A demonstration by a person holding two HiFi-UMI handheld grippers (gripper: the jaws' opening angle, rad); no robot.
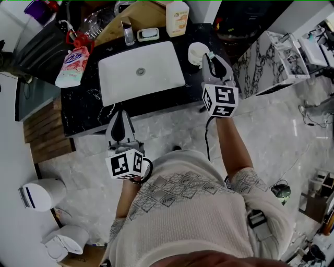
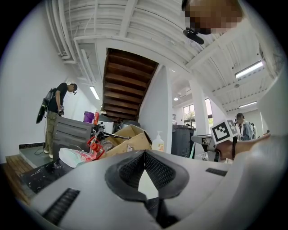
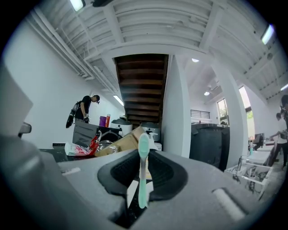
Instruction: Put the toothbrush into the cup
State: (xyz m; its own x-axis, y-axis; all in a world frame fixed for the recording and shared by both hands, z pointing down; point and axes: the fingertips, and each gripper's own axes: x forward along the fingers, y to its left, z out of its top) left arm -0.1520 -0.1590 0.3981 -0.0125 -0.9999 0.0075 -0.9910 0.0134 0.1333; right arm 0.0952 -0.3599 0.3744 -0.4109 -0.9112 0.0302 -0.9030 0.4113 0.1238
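A mint-green toothbrush (image 3: 143,170) stands upright between the pads of my right gripper (image 3: 143,155), which is shut on it with the head at the top. In the head view the right gripper (image 1: 211,61) hovers at the right end of the black counter, just right of the white cup (image 1: 195,52), and the toothbrush (image 1: 210,55) shows as a teal tip at its jaws. My left gripper (image 1: 120,121) hangs off the counter's front edge, below the sink. In its own view the left gripper (image 2: 144,155) has its fingertips touching and holds nothing.
A white sink basin (image 1: 141,70) sits in the black counter (image 1: 83,109). Behind it are a faucet (image 1: 128,31), a soap dish (image 1: 147,34), a soap bottle (image 1: 177,18) and a cardboard box (image 1: 130,14). A pink-and-white pouch (image 1: 73,65) lies at the left. A person (image 2: 56,112) stands far left.
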